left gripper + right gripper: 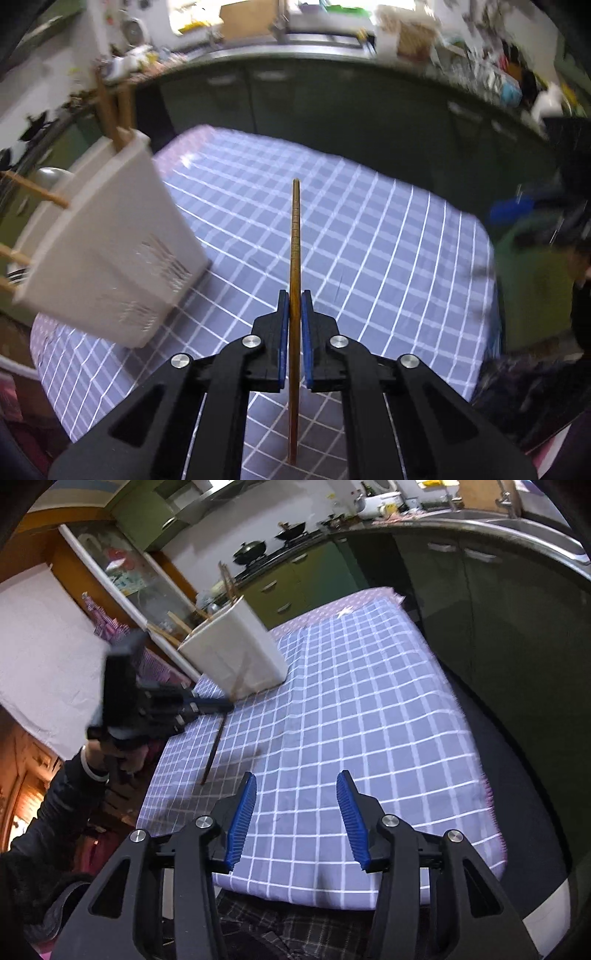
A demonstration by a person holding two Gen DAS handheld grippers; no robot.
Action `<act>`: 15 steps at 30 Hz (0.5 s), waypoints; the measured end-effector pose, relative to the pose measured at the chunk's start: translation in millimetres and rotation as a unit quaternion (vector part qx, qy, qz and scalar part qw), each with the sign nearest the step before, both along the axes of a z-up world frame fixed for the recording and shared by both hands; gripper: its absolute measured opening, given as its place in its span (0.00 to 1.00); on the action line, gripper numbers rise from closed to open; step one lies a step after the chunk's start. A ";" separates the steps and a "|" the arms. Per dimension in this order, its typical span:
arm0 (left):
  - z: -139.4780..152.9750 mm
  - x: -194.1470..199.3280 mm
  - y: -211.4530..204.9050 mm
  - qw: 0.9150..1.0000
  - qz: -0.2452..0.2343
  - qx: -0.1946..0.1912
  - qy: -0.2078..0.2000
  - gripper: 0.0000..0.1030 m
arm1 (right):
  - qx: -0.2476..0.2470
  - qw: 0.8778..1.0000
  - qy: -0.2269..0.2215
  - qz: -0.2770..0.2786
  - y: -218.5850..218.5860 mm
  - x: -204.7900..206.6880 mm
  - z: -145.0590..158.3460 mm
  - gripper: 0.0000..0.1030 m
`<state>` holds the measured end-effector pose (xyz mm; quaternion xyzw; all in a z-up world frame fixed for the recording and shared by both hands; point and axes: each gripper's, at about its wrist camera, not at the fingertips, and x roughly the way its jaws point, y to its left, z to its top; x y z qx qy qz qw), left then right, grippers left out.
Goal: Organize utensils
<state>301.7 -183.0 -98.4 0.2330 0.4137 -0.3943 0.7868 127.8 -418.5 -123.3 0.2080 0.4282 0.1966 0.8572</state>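
- Left wrist view: the left gripper (294,306) is clenched on 1 wooden chopstick (295,236), pinched between its 2 blue pads (283,332), tip pointing forward above the checked tablecloth (388,258).
- The white utensil holder (110,236) stands at the table's far left corner, with several wooden sticks (110,107) poking out of it.
- Right wrist view: the right gripper (295,812) hangs released and holds nothing, jaws spread above the table's near edge.
- There the left gripper (207,706) holds the chopstick (214,749) just in front of the holder (236,650).

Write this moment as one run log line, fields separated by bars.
left gripper: shut on chopstick | right gripper: open, holds nothing | white utensil holder: on checkered tablecloth, holds chopsticks
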 end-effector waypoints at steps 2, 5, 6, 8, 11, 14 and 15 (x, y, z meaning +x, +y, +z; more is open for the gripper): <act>17.7 -7.0 5.3 1.000 0.015 -0.023 -0.012 0.06 | 0.005 1.000 0.003 0.008 4.5 -0.2 -4.4 0.44; 37.0 -18.1 13.2 0.998 0.029 -0.044 -0.024 0.06 | 0.011 1.000 0.006 0.011 7.6 -0.4 -8.2 0.44; 40.9 -21.3 16.1 0.998 0.030 -0.048 -0.027 0.06 | 0.011 1.000 0.007 0.012 8.8 0.4 -8.7 0.44; 50.5 -26.9 18.8 0.997 0.033 -0.057 -0.034 0.06 | 0.007 1.000 -0.002 0.015 14.0 1.6 -6.3 0.44; 66.5 -34.9 24.3 0.996 0.040 -0.073 -0.040 0.06 | -0.011 0.999 -0.021 0.038 33.2 6.0 3.4 0.44; 82.0 -39.7 27.6 0.994 0.049 -0.087 -0.045 0.06 | -0.023 0.997 -0.037 0.064 52.3 9.1 11.3 0.44; 88.2 -40.5 28.4 0.993 0.053 -0.091 -0.047 0.06 | -0.022 0.996 -0.040 0.071 56.8 9.5 12.8 0.44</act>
